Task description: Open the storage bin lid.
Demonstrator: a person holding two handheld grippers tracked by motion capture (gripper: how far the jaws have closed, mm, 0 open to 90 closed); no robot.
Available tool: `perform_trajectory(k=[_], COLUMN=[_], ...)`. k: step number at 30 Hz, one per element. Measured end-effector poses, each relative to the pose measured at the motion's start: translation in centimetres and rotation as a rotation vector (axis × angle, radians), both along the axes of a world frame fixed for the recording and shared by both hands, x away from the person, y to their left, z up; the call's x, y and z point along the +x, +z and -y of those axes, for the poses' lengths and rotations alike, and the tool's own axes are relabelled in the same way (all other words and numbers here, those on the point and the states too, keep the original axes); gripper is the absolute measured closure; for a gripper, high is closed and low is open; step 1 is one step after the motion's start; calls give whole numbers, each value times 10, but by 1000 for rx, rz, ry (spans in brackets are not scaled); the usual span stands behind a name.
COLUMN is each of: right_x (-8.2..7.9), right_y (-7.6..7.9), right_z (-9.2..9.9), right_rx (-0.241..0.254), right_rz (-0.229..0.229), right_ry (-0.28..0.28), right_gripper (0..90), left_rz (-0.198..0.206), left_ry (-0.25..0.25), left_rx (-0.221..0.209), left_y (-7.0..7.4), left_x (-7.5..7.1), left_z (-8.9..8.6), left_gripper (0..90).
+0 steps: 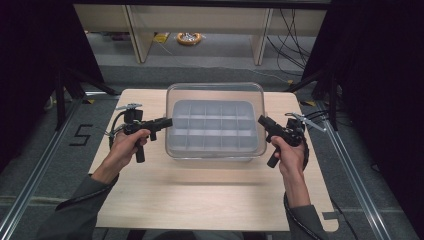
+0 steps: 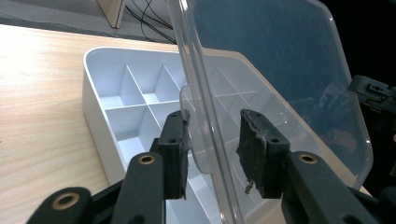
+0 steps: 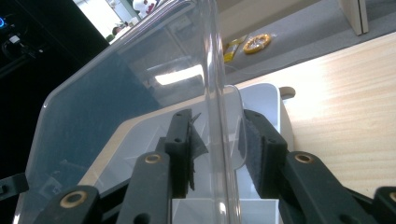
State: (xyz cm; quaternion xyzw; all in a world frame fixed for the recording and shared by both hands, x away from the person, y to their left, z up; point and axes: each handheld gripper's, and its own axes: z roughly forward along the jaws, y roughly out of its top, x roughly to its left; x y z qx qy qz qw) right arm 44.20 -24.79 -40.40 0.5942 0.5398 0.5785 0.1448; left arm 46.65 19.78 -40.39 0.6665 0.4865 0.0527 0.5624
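A clear plastic lid [image 1: 215, 91] is held over a pale grey compartment box [image 1: 215, 134] at the middle of the wooden table [image 1: 200, 190]. My left gripper [image 1: 169, 121] grips the lid's left edge and my right gripper [image 1: 261, 120] its right edge. In the left gripper view the jaws [image 2: 212, 144] are shut on a tab of the lid [image 2: 280, 60], which stands tilted above the box [image 2: 100, 93] with its open cells. In the right gripper view the jaws [image 3: 217, 149] clamp the lid [image 3: 116, 93] in the same way, over the box [image 3: 266, 100].
Bare tabletop lies in front of the box and on both sides. Beyond the table stand wooden furniture legs, loose cables and a yellow ring [image 1: 189, 38] on the floor. Black curtains flank the table. A taped 5 [image 1: 80, 134] marks the floor at left.
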Motion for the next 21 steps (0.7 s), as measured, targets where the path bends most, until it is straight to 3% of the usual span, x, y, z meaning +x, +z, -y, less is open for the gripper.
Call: perform_trajectory(k=[3, 4, 7, 10, 11, 13, 14, 17, 18, 20, 21], right_x=[-4, -5, -11, -17, -18, -23, -24, -31, -31, -36, -37], right_y=[-1, -3, -3, -4, -5, -5, -6, -5, -6, -6, -7], right_z=[-1, 1, 0, 0, 2, -1, 1, 0, 1, 2, 4], right_rx=[4, -27, 5, 13, -14, 13, -22, 7, -12, -2, -27], right_rz=[-16, 3, -22, -26, -16, -35, -18, -36, -21, -31, -18], right_ry=[-5, 1, 2, 6, 9, 5, 9, 8, 15, 10, 17], right_gripper=[655, 655, 654, 656, 655, 655, 655, 658, 658, 656, 656], left_rz=[1, -2, -14, -12, -8, -9, -10, -20, -22, -21, -22], left_ry=[1, -3, -22, -32, -30, -28, -29, -41, -48, -55, -64], left_rx=[13, 7, -11, -1, 8, 17, 21, 22, 18, 15, 16], left_y=[-1, -1, -2, -3, -3, -5, -7, -9, -9, -10, -10], left_x=[-6, -7, -12, -17, -18, -21, -22, -26, -29, -34, -37], left_z=[0, 0, -2, -3, -3, -3, -2, -3, -3, -2, -2], left_gripper=[620, 620, 625, 623, 622, 622, 621, 622, 622, 620, 619])
